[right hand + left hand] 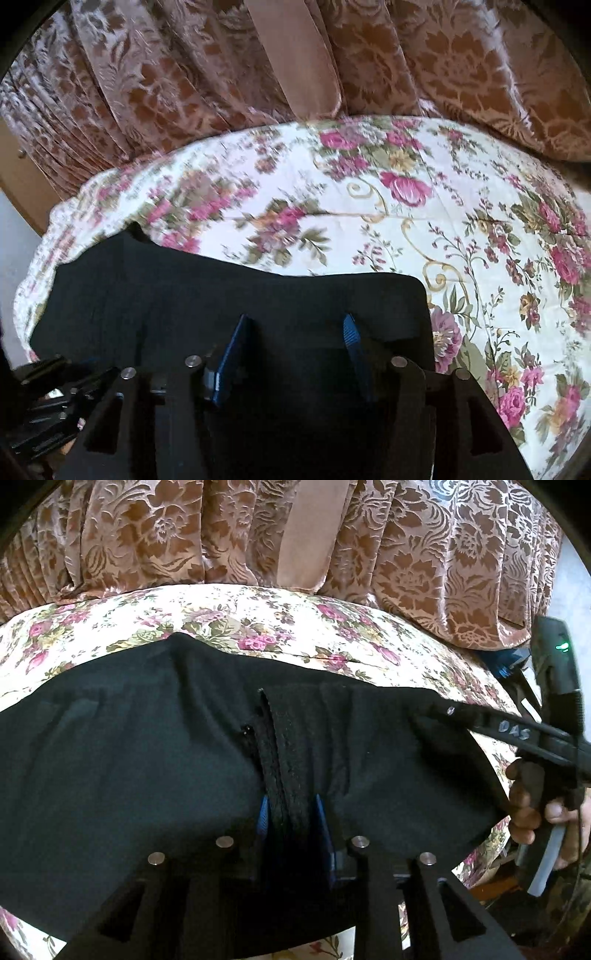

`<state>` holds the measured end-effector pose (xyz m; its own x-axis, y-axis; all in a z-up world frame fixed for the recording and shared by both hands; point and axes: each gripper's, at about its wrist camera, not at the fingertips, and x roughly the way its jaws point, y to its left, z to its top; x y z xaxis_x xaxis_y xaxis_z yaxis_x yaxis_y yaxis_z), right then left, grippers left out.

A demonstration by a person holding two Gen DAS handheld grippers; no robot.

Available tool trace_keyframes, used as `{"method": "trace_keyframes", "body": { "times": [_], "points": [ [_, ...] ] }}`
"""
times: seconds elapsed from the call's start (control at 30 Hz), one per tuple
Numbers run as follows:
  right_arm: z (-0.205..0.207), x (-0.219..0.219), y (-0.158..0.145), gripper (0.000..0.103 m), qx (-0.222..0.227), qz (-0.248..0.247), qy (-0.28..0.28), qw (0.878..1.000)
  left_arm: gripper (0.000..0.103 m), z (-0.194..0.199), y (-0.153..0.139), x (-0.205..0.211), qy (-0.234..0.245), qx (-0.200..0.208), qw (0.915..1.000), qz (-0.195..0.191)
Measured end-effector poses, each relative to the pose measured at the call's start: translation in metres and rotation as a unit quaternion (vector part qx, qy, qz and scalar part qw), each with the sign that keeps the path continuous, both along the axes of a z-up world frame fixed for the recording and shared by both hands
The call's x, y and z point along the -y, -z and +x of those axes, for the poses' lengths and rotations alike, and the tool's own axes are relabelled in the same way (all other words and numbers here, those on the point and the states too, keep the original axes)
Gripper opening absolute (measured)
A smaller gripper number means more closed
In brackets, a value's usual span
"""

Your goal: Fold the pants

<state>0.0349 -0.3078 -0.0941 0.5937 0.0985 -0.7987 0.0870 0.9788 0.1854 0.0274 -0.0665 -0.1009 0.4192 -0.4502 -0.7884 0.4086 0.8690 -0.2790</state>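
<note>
Black pants (pixel 129 768) lie spread on a floral bedsheet (pixel 258 627). My left gripper (pixel 291 808) is shut on a bunched fold of the pants at the zip area, with blue fingertips (pixel 263 812) on each side of the cloth. The right gripper's body shows in the left wrist view (pixel 532 734) at the pants' right edge, held by a hand. In the right wrist view my right gripper (pixel 295 328) is open, its blue fingers (pixel 238 339) wide apart over the black pants (pixel 184 295) near their right corner.
A brown floral curtain (pixel 221 535) hangs behind the bed and also shows in the right wrist view (pixel 221 74). The bedsheet (pixel 480 221) stretches to the right of the pants. The left gripper's body shows in the right wrist view (pixel 48 398) at the lower left.
</note>
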Motion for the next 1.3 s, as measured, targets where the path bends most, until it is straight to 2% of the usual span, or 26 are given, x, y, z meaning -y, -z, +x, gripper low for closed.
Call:
{"method": "trace_keyframes", "body": {
  "times": [0.13, 0.3, 0.4, 0.47, 0.63, 0.73, 0.97, 1.3],
  "points": [
    [-0.004, -0.015, -0.014, 0.055, 0.025, 0.021, -0.023, 0.999, 0.027, -0.003, -0.002, -0.003, -0.006, 0.003, 1.0000, 0.000],
    [0.005, -0.042, -0.014, 0.031, 0.015, 0.080, -0.085, 0.993, 0.031, -0.006, -0.004, -0.006, -0.011, 0.007, 0.9999, 0.003],
    [0.013, -0.060, -0.005, 0.022, 0.001, 0.099, -0.116, 0.988, 0.033, -0.008, -0.005, -0.008, -0.015, 0.010, 0.9998, 0.006],
    [0.021, -0.074, 0.005, 0.020, -0.015, 0.100, -0.128, 0.987, 0.033, -0.010, -0.008, -0.010, -0.019, 0.017, 0.9996, 0.013],
    [0.039, -0.090, 0.031, 0.017, -0.043, 0.096, -0.121, 0.987, 0.033, -0.012, -0.012, -0.018, -0.032, 0.029, 0.9988, 0.023],
    [0.043, -0.091, 0.035, 0.016, -0.042, 0.100, -0.109, 0.988, 0.033, -0.014, -0.014, -0.022, -0.034, 0.027, 0.9988, 0.019],
    [0.028, -0.094, 0.019, 0.020, -0.019, 0.077, -0.107, 0.991, 0.033, -0.020, -0.017, -0.036, -0.056, 0.036, 0.9973, 0.032],
    [-0.033, -0.108, -0.009, 0.020, 0.018, 0.071, -0.132, 0.989, 0.033, -0.027, -0.018, -0.059, -0.088, 0.034, 0.9951, 0.028]
  ]
}}
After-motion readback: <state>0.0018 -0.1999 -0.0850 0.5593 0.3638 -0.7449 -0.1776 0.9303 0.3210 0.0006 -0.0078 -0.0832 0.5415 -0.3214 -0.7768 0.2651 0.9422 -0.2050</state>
